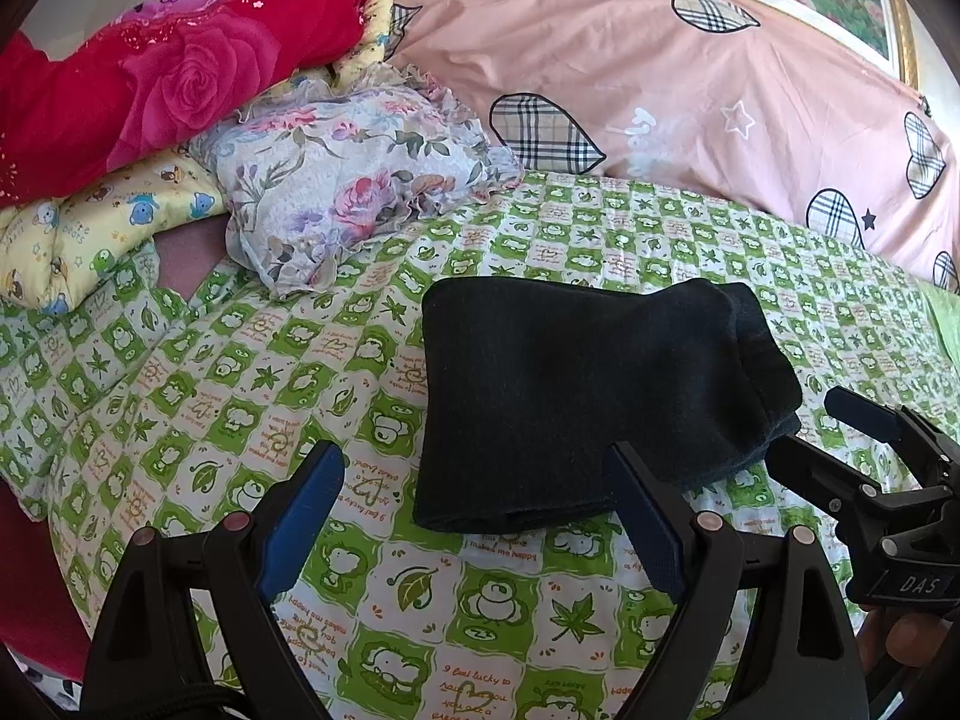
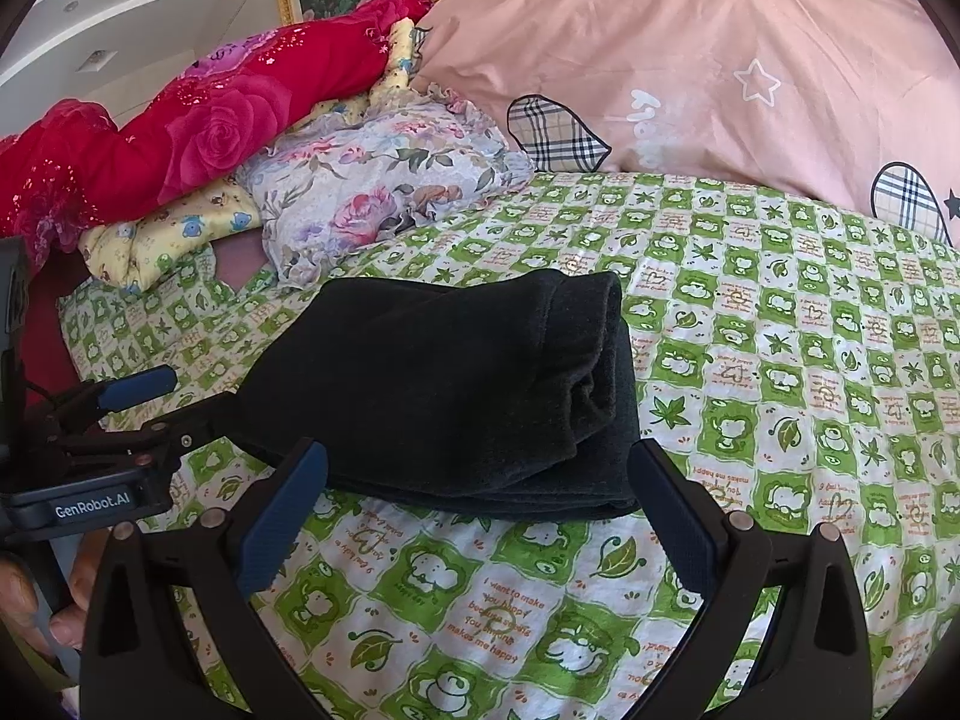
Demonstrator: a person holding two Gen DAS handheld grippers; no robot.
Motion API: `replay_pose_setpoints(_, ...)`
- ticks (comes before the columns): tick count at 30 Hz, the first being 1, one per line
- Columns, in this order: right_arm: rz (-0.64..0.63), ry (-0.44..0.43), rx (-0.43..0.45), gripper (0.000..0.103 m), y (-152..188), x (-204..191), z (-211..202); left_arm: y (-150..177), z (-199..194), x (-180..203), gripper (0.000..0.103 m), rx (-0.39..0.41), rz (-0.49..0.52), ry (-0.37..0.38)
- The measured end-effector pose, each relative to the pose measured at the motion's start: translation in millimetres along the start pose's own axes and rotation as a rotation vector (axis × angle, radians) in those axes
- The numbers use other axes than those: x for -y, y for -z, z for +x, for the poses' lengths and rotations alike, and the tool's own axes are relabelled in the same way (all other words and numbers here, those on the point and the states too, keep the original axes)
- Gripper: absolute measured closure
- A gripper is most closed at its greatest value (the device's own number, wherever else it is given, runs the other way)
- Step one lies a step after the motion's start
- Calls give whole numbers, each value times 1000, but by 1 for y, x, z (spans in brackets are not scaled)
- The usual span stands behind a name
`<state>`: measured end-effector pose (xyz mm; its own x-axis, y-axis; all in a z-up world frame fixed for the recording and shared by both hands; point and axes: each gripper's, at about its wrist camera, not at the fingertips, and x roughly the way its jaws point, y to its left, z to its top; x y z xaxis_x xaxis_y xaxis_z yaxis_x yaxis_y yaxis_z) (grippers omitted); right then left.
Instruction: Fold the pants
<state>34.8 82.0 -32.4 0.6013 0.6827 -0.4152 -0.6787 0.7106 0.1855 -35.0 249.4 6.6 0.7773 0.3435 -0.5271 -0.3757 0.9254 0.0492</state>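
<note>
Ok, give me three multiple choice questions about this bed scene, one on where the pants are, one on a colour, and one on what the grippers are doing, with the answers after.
1. Where do the folded pants lie?
A. on the green checked bedsheet
B. on the pink duvet
C. on the floral pillow

2. What colour are the pads on the gripper fingers?
A. red
B. blue
C. yellow

3. How do the left gripper and right gripper stand?
A. both shut on the pants
B. one open, one shut
C. both open, holding nothing

Answers: 1 A, the dark bundle rests on the green frog-print sheet, apart from the pillows. 2 B, blue pads line each finger. 3 C, both pairs of fingers are spread wide with nothing between them.
</note>
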Motion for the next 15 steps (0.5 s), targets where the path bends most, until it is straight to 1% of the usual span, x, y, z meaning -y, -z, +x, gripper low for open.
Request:
replay_pose_setpoints(6, 5, -7, 2, 3, 0, -1, -2, -1, -5, 3, 14, 14, 9, -4)
replay_pose_setpoints(15, 4, -15, -6, 3, 0, -5, -1, -6, -5, 5, 14, 4, 3, -18)
